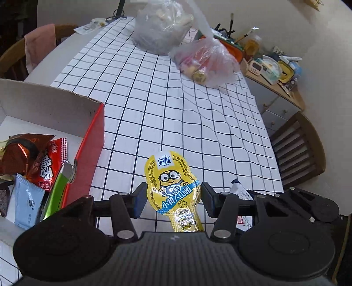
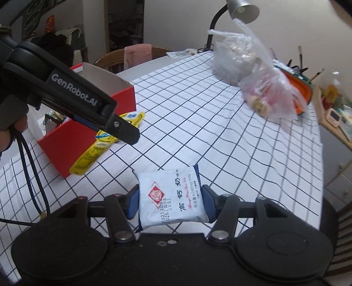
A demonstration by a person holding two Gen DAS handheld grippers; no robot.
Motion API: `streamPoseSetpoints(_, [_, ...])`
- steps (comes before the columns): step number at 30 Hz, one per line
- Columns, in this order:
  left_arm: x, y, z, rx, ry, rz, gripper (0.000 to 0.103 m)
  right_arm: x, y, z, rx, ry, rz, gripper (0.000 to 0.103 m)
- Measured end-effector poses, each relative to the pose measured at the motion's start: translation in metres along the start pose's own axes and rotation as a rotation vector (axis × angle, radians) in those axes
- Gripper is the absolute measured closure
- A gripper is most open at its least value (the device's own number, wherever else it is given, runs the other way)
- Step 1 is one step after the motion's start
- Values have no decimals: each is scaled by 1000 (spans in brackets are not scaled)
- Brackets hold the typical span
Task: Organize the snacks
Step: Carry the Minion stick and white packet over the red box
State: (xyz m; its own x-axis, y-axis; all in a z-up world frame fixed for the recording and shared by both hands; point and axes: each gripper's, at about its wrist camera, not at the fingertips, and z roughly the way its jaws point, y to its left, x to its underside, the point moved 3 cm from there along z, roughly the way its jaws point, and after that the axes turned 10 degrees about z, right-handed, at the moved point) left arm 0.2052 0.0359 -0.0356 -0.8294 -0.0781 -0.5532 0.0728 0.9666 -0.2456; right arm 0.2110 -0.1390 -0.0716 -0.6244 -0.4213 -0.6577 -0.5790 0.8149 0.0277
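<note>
My left gripper (image 1: 173,199) is shut on a yellow cartoon snack packet (image 1: 171,176), holding it above the checked tablecloth. In the right wrist view that left gripper (image 2: 122,129) hangs beside the red box (image 2: 66,151), with the yellow packet (image 2: 90,154) dangling from it. The red box (image 1: 92,140) has white inner walls and holds several packets: red (image 1: 50,167), pale blue (image 1: 28,200), green and brown foil. My right gripper (image 2: 170,199) is shut on a white milk snack packet (image 2: 173,193), its blue pads pressing both sides, lifted off the cloth.
Two plastic bags of snacks (image 2: 272,96) (image 1: 162,26) lie at the table's far side beside a desk lamp (image 2: 242,8). Wooden chairs (image 1: 299,147) (image 2: 132,57) stand around the table. A cluttered shelf (image 1: 275,68) lines the right wall. A hand and cable show at left (image 2: 13,129).
</note>
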Motion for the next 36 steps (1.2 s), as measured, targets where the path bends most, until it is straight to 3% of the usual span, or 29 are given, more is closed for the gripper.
streamPoseSetpoints(10, [15, 16, -63, 26, -38, 35, 51, -11, 43, -52, 35, -65, 33, 47])
streamPoseSetpoints(20, [28, 76, -126, -2, -65, 59, 51, -32, 110, -69, -33, -85, 91, 47])
streamPoseSetpoints(28, [32, 151, -150, -79, -78, 40, 51, -53, 168, -43, -61, -68, 129, 47])
streamPoseSetpoints(36, [26, 209, -141, -177, -71, 87, 51, -68, 208, 13, 11, -33, 148, 47])
